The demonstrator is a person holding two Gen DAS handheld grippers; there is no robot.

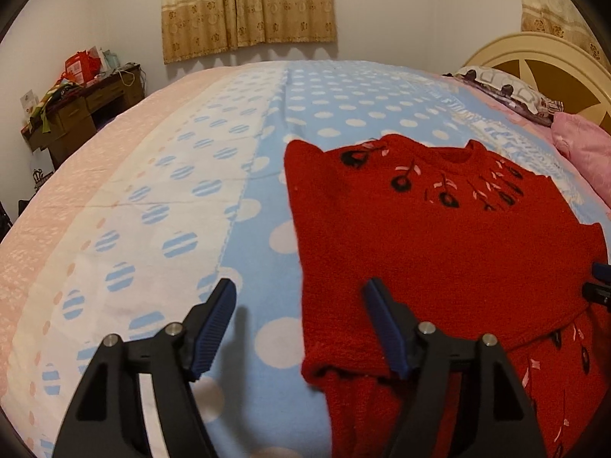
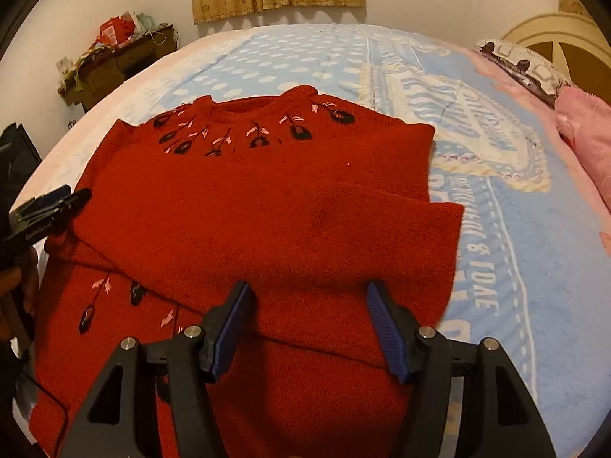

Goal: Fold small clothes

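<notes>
A red sweater (image 2: 267,206) lies flat on the bed (image 1: 160,175), its neckline at the far end, away from both grippers, and its hem at the near end under them. Its long axis runs straight ahead from the grippers toward the curtain (image 1: 248,4) on the far wall. Both sleeves are folded in across the chest, one cuff ending ahead and to the right of the right gripper (image 2: 309,328). Black and pink flowers ring the collar and show again near the hem.

The left gripper (image 1: 299,328) hangs above the sweater's left edge with its jaws spread wide and nothing between them; its left finger is over the dotted blanket, its right finger over the red knit. The right gripper hovers over the lower middle of the sweater, jaws likewise apart and holding nothing.

Far ahead and to the left stands a wooden desk (image 1: 84,110) piled with bags and clutter. To the right, pillows (image 1: 511,91) lie beside the headboard (image 1: 550,61).
</notes>
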